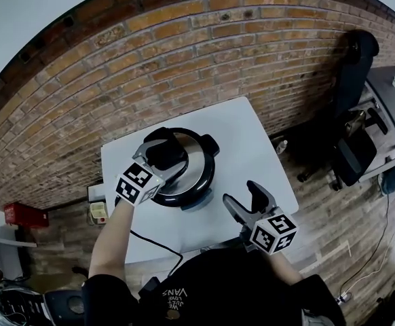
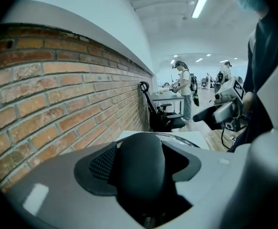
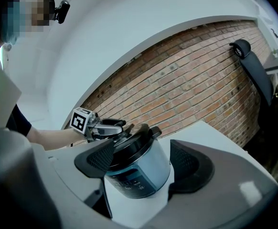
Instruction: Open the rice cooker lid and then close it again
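A silver rice cooker (image 1: 184, 175) with a black lid stands on the white table (image 1: 258, 148). My left gripper (image 1: 162, 152) is over the lid, shut on the black lid handle (image 1: 170, 148). In the left gripper view that handle (image 2: 141, 161) fills the gap between the jaws of the left gripper (image 2: 141, 175). My right gripper (image 1: 241, 194) hovers open over the table's front right, apart from the cooker. In the right gripper view the right gripper (image 3: 141, 163) frames the cooker (image 3: 139, 175) from a distance. The left gripper (image 3: 117, 125) is on the lid, which looks slightly tilted.
A brick wall (image 1: 184, 53) runs behind the table. A black office chair (image 1: 353, 66) stands at the right. The cooker's cable (image 1: 150, 240) trails off the table's front. A wall socket (image 1: 98, 212) and a red box (image 1: 24, 216) are at the left. People (image 2: 184, 87) stand far off.
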Tool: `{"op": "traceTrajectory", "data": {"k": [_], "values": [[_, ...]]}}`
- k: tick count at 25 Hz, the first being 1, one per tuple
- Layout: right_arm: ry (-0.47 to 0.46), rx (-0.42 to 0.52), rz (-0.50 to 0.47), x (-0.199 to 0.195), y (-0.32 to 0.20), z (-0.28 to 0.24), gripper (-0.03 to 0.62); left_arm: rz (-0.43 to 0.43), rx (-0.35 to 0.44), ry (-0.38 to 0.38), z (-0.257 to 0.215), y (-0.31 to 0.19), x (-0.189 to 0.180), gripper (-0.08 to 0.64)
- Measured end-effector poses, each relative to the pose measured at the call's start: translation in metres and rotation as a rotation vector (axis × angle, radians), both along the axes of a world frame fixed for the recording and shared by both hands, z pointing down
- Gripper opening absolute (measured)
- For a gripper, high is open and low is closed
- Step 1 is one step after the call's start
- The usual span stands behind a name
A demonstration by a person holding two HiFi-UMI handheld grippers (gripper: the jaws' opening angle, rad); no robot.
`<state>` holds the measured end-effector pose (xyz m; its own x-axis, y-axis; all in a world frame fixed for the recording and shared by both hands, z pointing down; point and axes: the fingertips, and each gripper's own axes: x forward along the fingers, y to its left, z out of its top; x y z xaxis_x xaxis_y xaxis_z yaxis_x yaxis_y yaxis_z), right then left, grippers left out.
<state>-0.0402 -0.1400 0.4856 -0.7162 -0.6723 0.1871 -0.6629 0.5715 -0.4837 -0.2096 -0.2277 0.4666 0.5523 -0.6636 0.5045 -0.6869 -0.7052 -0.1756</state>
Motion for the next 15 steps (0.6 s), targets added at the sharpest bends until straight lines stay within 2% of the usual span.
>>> {"op": "traceTrajectory", "data": {"k": [8, 13, 15], "values": [[0.002, 0.008, 0.008, -0.011, 0.026, -0.001, 0.362, 0.016, 0.016, 0.012, -0.001, 0.004, -0.001, 0.281], [0.036, 0.037, 0.027, -0.011, 0.036, -0.010, 0.362, -0.066, 0.110, 0.150, -0.019, 0.019, -0.022, 0.284], [0.043, 0.052, 0.040, -0.011, 0.039, -0.016, 0.362, -0.101, 0.138, 0.180, -0.022, 0.031, -0.031, 0.284]]}}
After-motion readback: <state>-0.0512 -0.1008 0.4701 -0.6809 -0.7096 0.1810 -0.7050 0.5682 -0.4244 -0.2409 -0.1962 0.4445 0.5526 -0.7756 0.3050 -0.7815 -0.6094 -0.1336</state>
